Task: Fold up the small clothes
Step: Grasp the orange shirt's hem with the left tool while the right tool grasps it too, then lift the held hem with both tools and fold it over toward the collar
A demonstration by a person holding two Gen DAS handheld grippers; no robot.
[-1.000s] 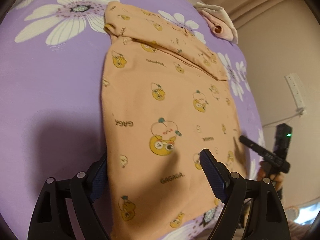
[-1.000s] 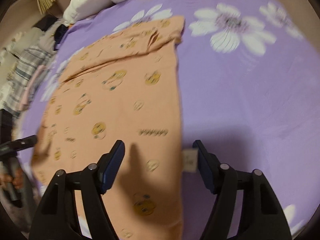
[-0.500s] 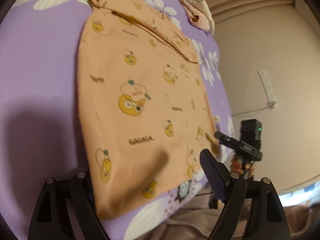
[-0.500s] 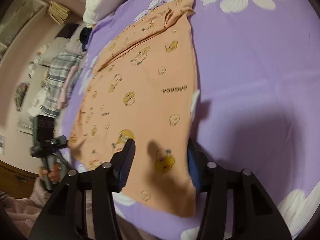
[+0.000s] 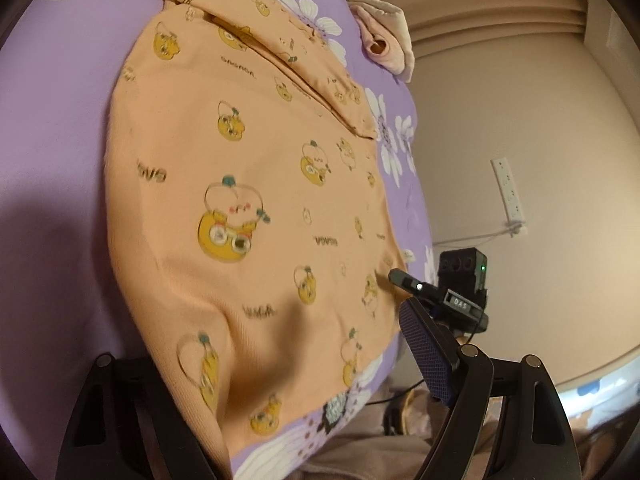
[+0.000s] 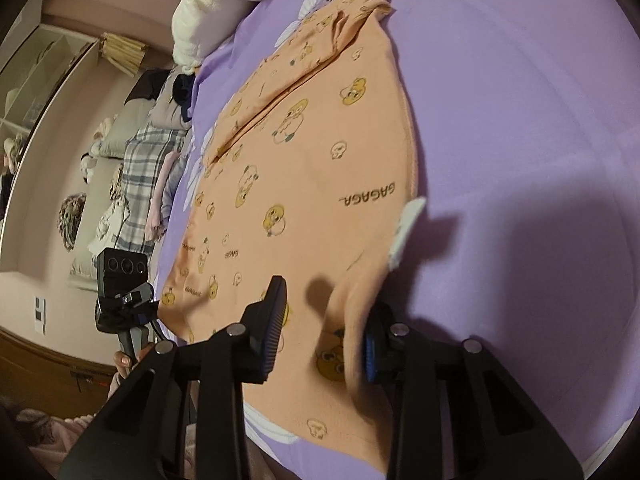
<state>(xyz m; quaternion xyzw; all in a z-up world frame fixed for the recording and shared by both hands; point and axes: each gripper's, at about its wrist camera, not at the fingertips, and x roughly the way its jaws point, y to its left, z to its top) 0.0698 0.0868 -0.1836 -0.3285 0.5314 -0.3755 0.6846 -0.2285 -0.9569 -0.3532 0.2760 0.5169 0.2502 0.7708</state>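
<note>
Closing the right gripper around the orange shirt hem at six o'clock, wider a second ago, readying a fold on the purple bedsheet, left gripper open.

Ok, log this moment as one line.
left hand-held gripper: open over hem | right hand-held gripper: closing on hem | orange garment: flat on purple bedsheet

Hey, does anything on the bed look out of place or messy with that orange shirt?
Mostly tidy. The orange shirt lies flat on the purple bedsheet, but its white care label sticks out past the side seam, and the hem bunches between the closing right gripper.
</note>
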